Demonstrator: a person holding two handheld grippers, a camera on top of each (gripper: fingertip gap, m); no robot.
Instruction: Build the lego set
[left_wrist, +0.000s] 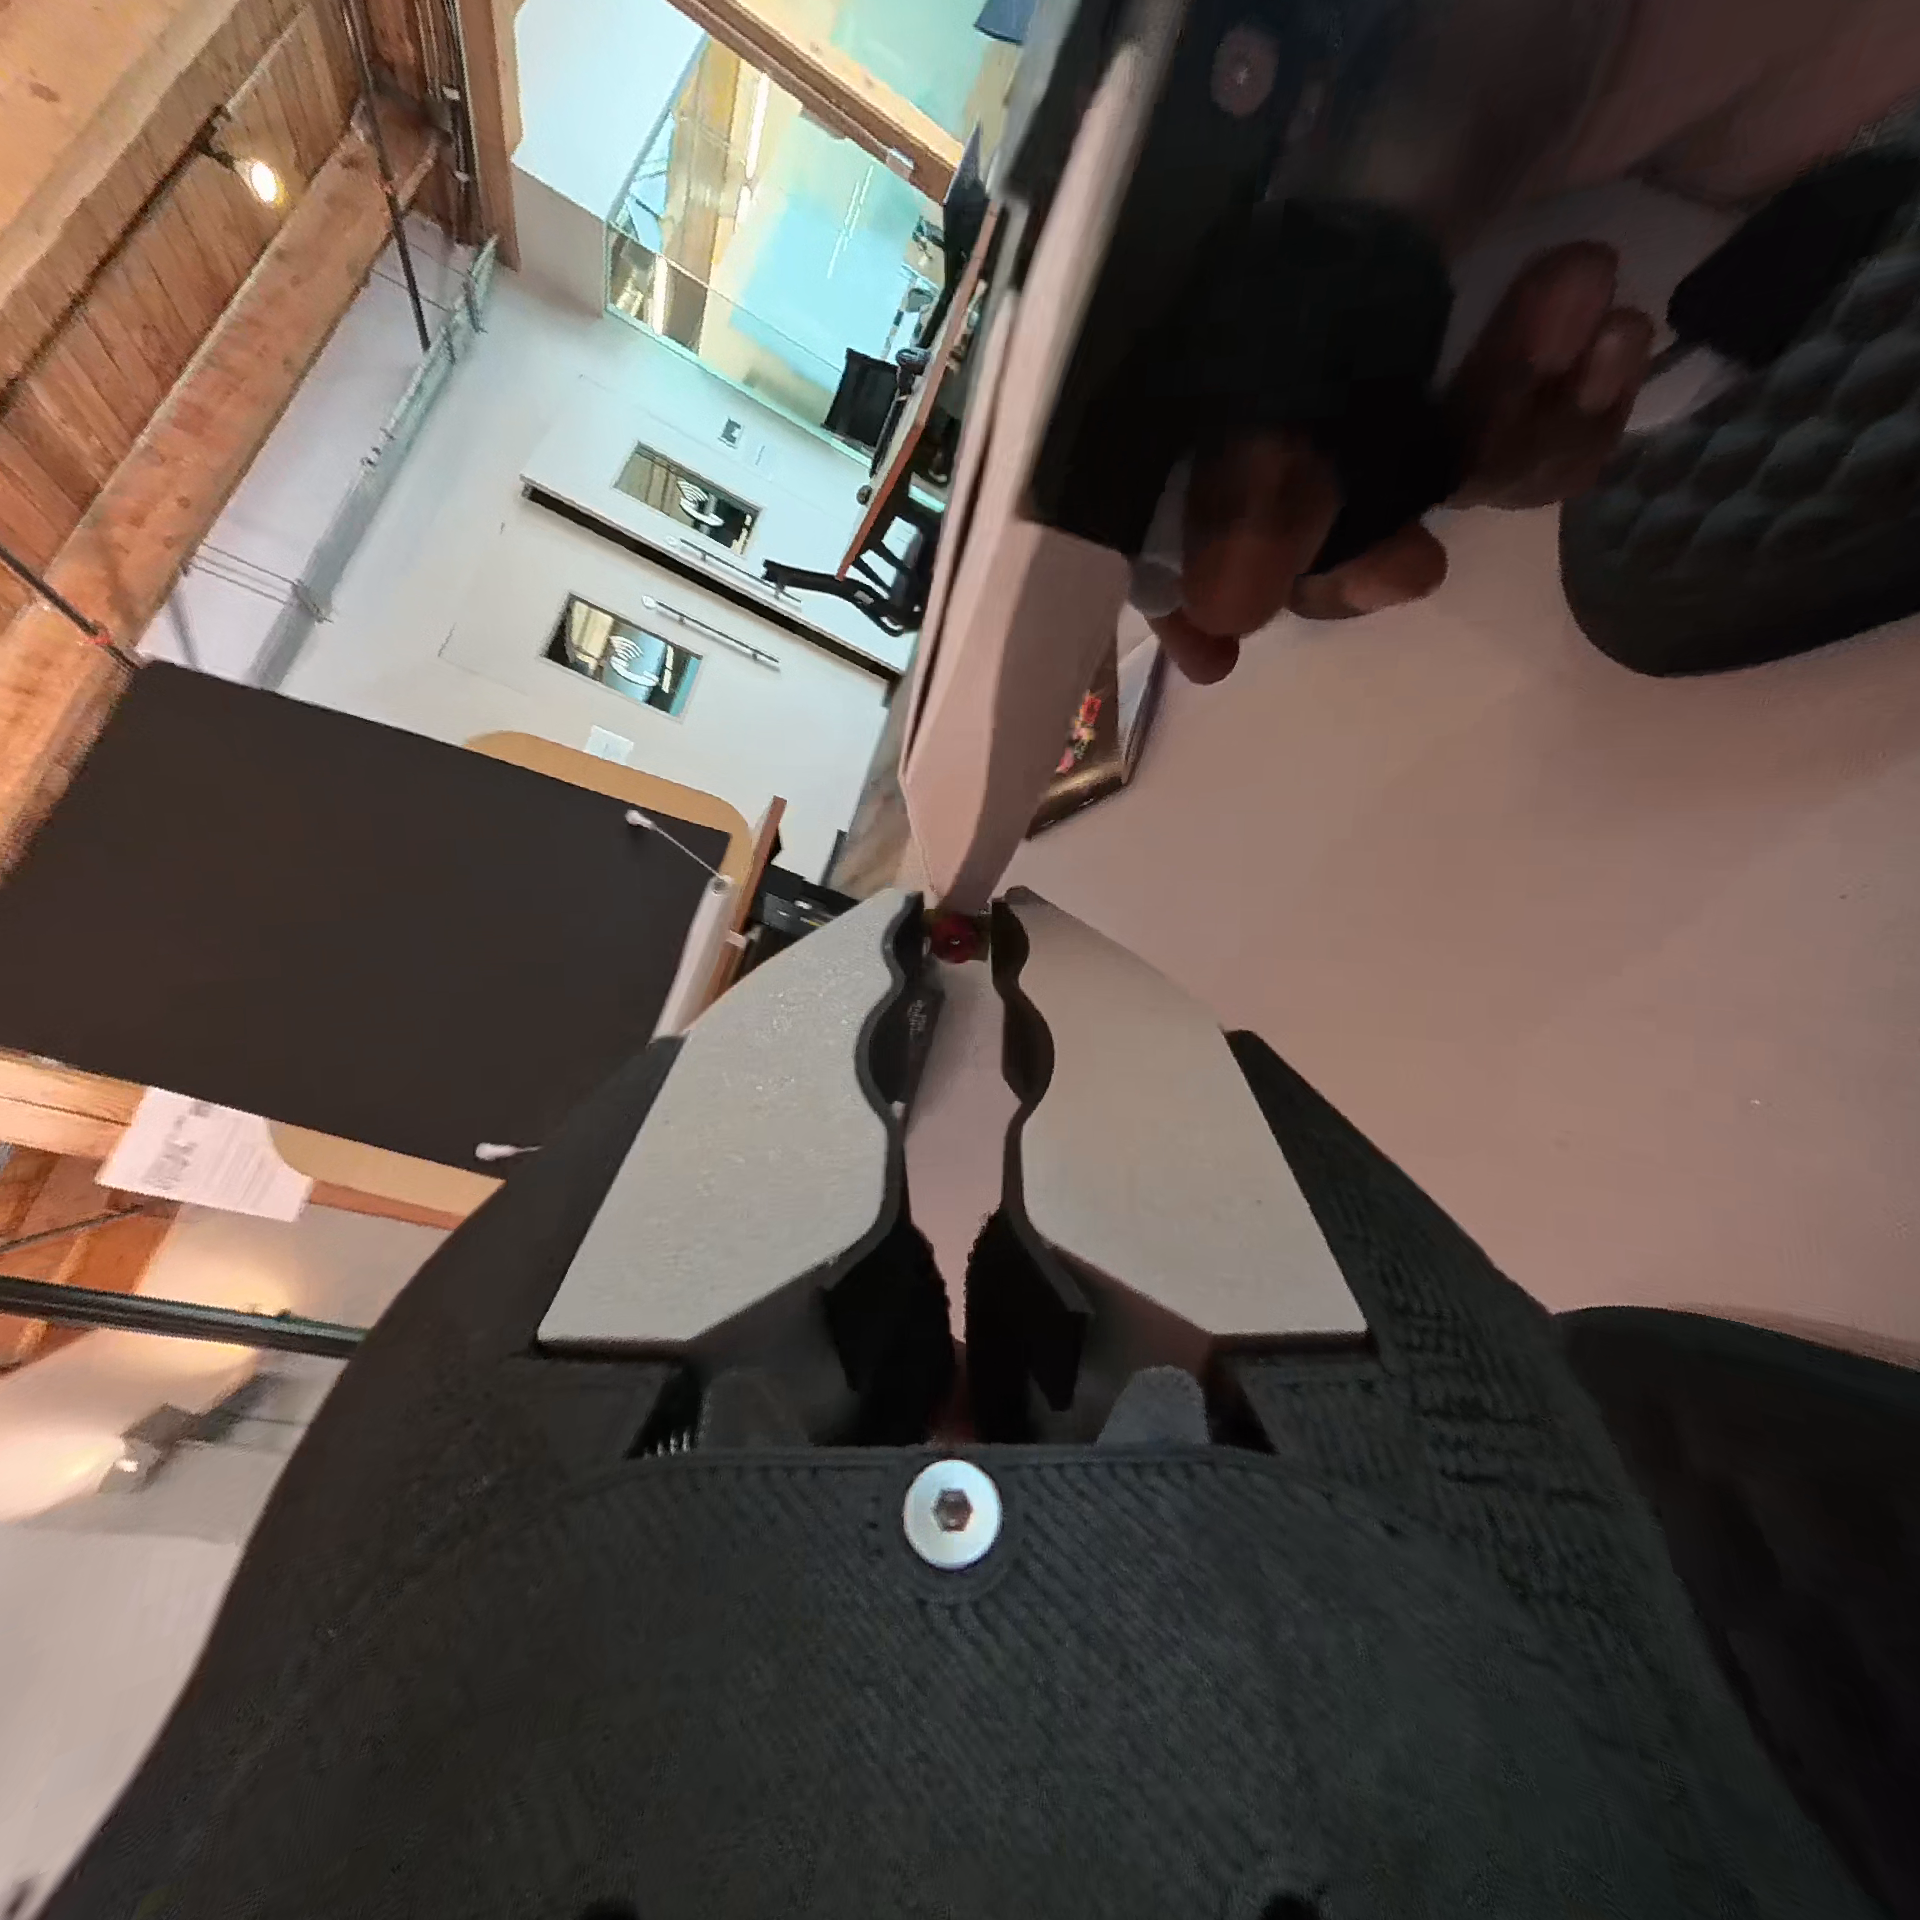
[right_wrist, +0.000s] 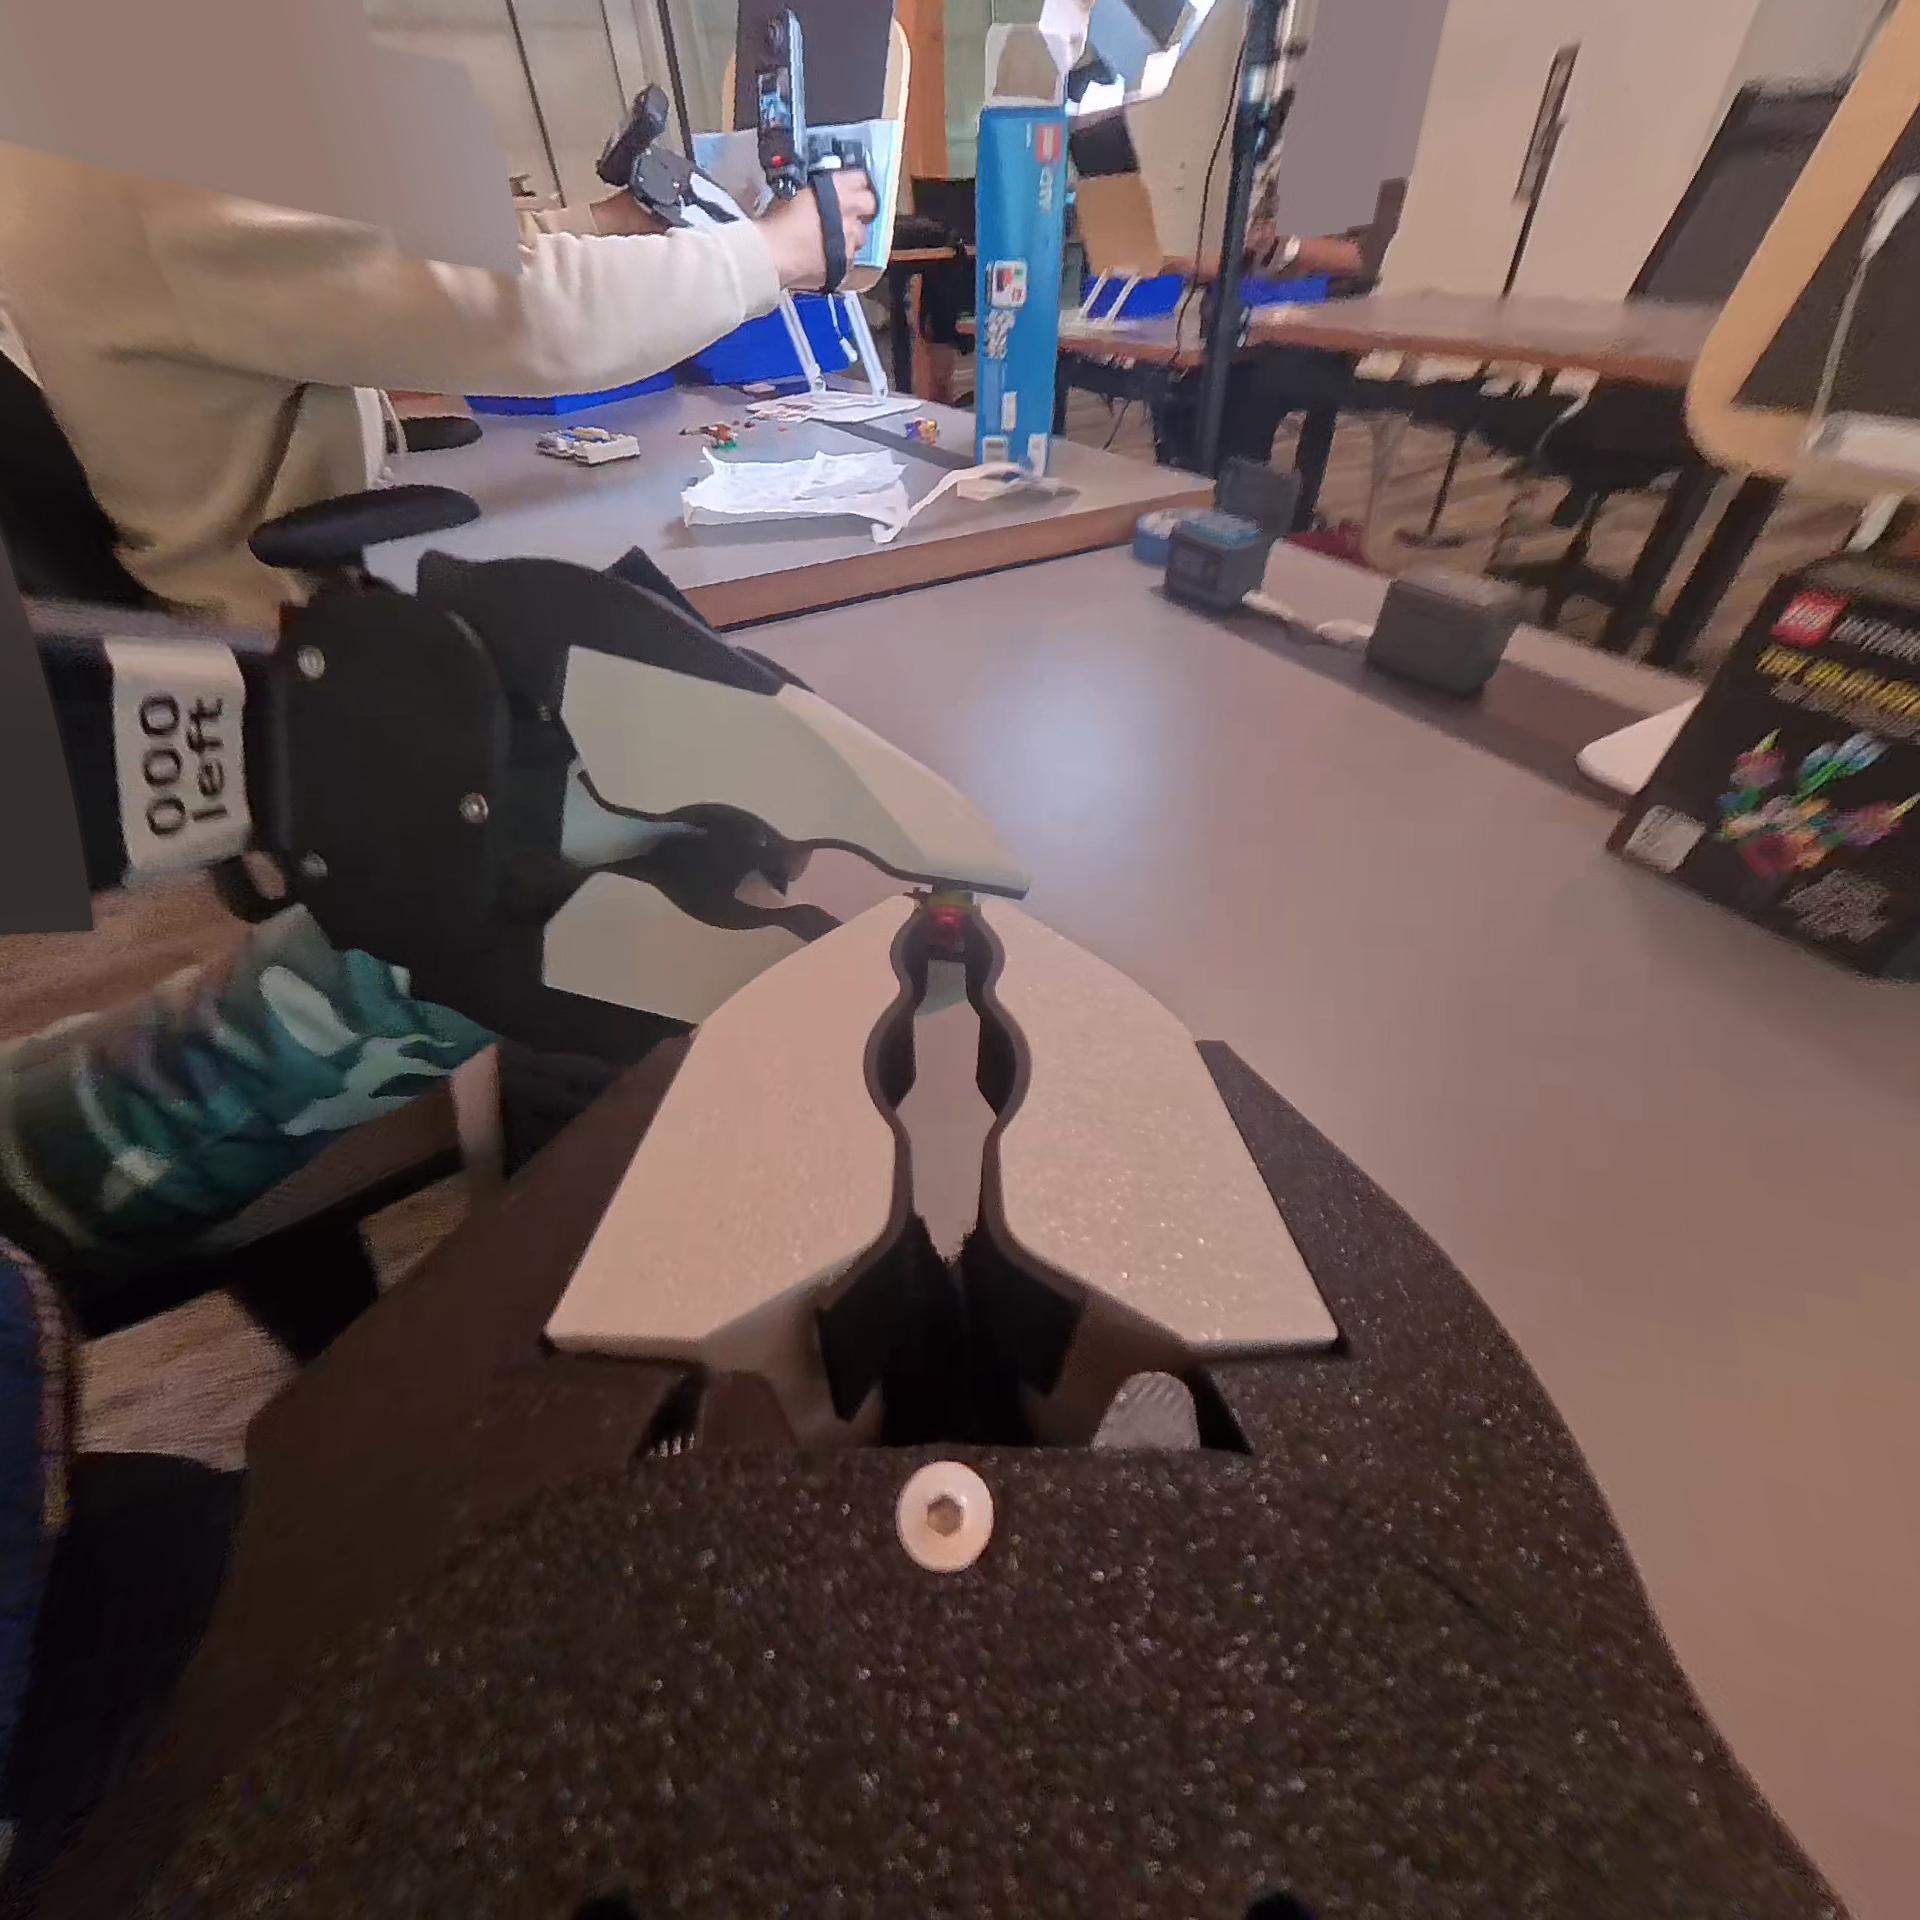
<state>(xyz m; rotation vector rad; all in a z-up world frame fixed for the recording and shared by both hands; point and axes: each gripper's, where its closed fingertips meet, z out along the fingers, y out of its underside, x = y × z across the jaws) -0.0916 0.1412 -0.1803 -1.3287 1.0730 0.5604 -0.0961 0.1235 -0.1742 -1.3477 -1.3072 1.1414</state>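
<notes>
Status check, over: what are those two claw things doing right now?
Both grippers, left and right, pinch one small red Lego piece tip to tip, above the grey table. Nothing in the way.

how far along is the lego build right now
Early, by the look of it. No built-up model shows on the grey table. In hand: a tiny red lego piece is pinched at the tips of the left gripper, and the right gripper meets it there, closed on the same small red and green bit, apparently joining parts in mid-air. The black lego box stands nearby; most of the build seems left.
</notes>
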